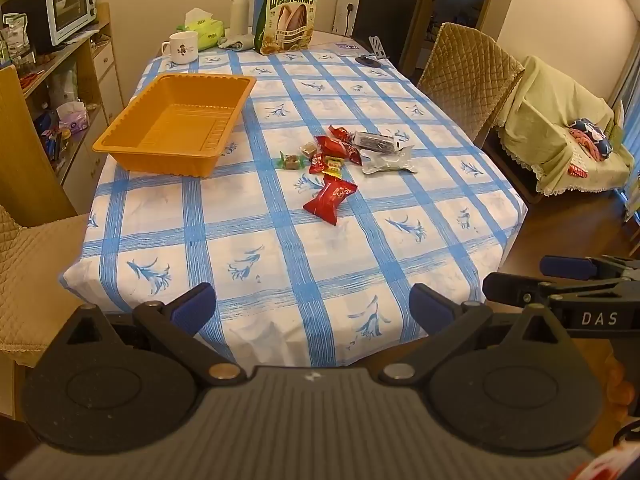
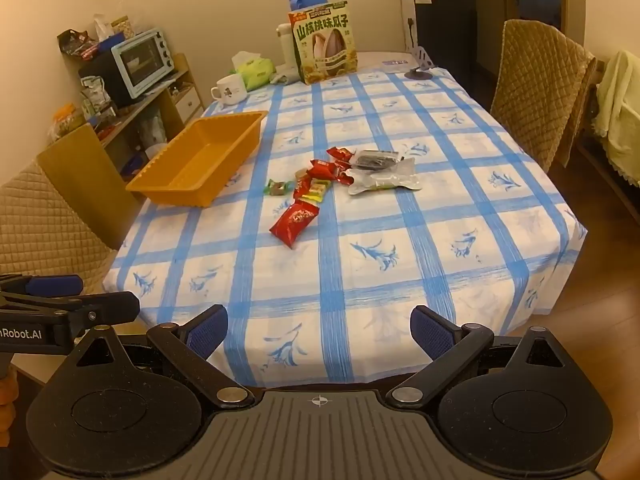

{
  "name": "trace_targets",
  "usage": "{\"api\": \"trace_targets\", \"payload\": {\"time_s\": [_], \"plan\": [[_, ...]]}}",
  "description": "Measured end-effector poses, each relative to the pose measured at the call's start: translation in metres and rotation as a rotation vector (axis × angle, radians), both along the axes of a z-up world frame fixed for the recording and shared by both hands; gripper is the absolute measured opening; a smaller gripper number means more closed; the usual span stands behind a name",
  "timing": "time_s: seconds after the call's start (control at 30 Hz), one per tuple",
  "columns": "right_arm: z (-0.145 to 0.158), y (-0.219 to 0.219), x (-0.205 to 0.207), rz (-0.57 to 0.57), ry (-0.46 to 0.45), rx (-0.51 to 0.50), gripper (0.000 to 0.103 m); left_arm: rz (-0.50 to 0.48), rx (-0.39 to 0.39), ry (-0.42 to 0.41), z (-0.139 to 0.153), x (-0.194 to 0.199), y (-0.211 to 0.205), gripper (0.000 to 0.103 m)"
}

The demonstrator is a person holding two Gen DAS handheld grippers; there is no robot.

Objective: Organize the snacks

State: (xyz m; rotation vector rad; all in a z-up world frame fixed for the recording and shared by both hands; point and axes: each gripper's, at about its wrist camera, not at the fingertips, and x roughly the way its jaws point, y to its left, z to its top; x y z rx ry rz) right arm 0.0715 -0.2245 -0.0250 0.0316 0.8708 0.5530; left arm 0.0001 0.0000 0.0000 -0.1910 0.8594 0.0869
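An empty orange tray [image 1: 176, 124] [image 2: 200, 160] sits on the left of the blue-checked table. A pile of small snacks [image 1: 340, 152] [image 2: 328, 172] lies mid-table: red packets, a green-wrapped candy [image 1: 289, 160] [image 2: 278, 187], a dark bar [image 1: 374, 140] [image 2: 376, 159] and a silver pouch [image 1: 388, 160] [image 2: 386, 180]. One red packet [image 1: 330, 197] [image 2: 295, 219] lies nearest me. My left gripper [image 1: 314, 308] and right gripper [image 2: 320, 332] are both open and empty, held over the table's near edge, far from the snacks.
At the far end stand a large seed bag [image 1: 289, 16] [image 2: 325, 42], a white mug [image 1: 182, 48] [image 2: 229, 89], a tissue pack [image 1: 204, 28], a thermos [image 1: 239, 10] and a phone stand [image 1: 374, 54]. Quilted chairs [image 1: 468, 76] [image 2: 40, 224] flank the table; a shelf [image 1: 52, 60] stands left.
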Motion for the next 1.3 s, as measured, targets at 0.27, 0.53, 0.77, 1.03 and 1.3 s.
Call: {"api": "trace_targets", "payload": {"time_s": [0.27, 0.53, 0.77, 1.03, 1.3], "plan": [[-0.0003, 0.0017, 0.0025, -0.001, 0.001, 0.002, 0.097, -0.002, -0.001, 0.000, -0.0001, 0.0000, 0.0000, 0.103], [-0.0001, 0.0014, 0.0034, -0.004, 0.000, -0.001, 0.097, -0.002, -0.001, 0.003, -0.0002, 0.0001, 0.0000, 0.103], [0.0004, 0.0014, 0.0042, 0.000, 0.002, 0.000, 0.097, -0.001, -0.002, 0.003, -0.0002, 0.0002, 0.0001, 0.103], [0.0010, 0.0010, 0.0042, 0.000, 0.001, 0.000, 0.097, -0.002, -0.001, 0.003, -0.0003, 0.0003, 0.0000, 0.103], [0.0013, 0.0007, 0.0045, 0.000, 0.000, 0.001, 0.097, -0.002, -0.002, 0.003, -0.0001, 0.0002, 0.0001, 0.103]]}}
